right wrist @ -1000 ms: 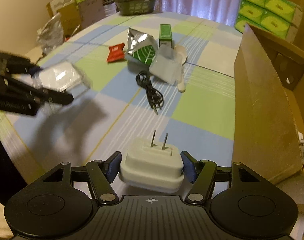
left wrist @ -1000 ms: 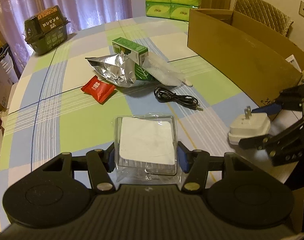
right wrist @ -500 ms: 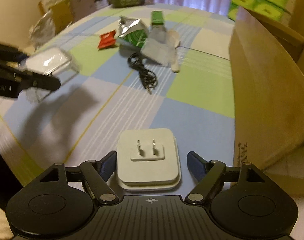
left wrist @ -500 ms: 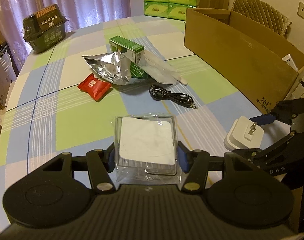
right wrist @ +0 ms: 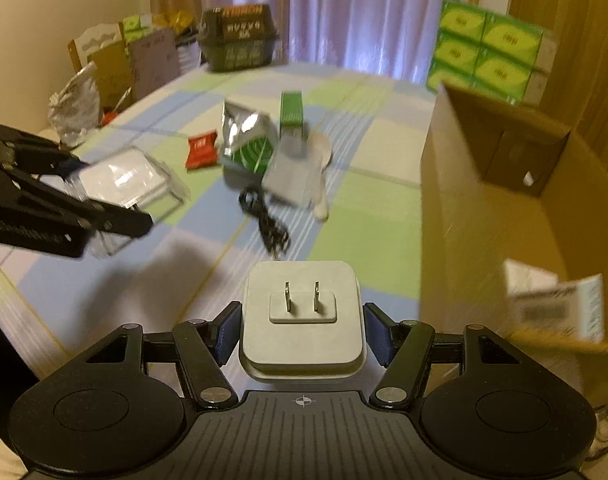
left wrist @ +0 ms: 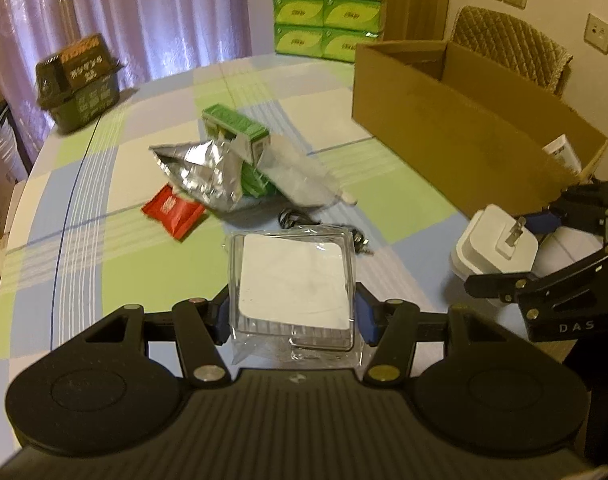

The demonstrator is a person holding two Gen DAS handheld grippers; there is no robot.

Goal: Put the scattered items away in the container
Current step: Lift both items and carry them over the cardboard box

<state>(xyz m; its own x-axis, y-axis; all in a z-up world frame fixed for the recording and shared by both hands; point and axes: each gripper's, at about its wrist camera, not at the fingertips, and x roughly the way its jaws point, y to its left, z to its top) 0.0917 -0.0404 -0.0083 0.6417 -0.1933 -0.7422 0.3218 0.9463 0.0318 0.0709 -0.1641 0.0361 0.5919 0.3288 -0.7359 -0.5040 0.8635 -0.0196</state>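
Note:
My left gripper (left wrist: pixel 291 312) is shut on a clear-wrapped square white case (left wrist: pixel 293 276), held above the checked tablecloth. My right gripper (right wrist: pixel 301 332) is shut on a white plug charger (right wrist: pixel 301 320) with its prongs facing the camera, close to the near corner of the open cardboard box (right wrist: pixel 484 208). The left wrist view shows that charger (left wrist: pixel 492 244) beside the box (left wrist: pixel 444 128). On the table lie a black cable (right wrist: pixel 263 220), a red packet (left wrist: pixel 171 212), a silver bag (left wrist: pixel 199 168), a green carton (left wrist: pixel 235 128) and a clear bag holding a spoon (left wrist: pixel 304 176).
A white labelled packet (right wrist: pixel 556 304) lies inside the box. A dark green lidded bin (left wrist: pixel 79 80) stands at the table's far left. Green tissue packs (left wrist: pixel 328 8) and a quilted chair (left wrist: pixel 512 48) stand behind. Bags and cartons (right wrist: pixel 83 100) crowd the table's left edge.
Both grippers have risen and tilted upward. The charger has swung in the right grip from prongs forward to prongs facing the camera, and it has come closer to the box.

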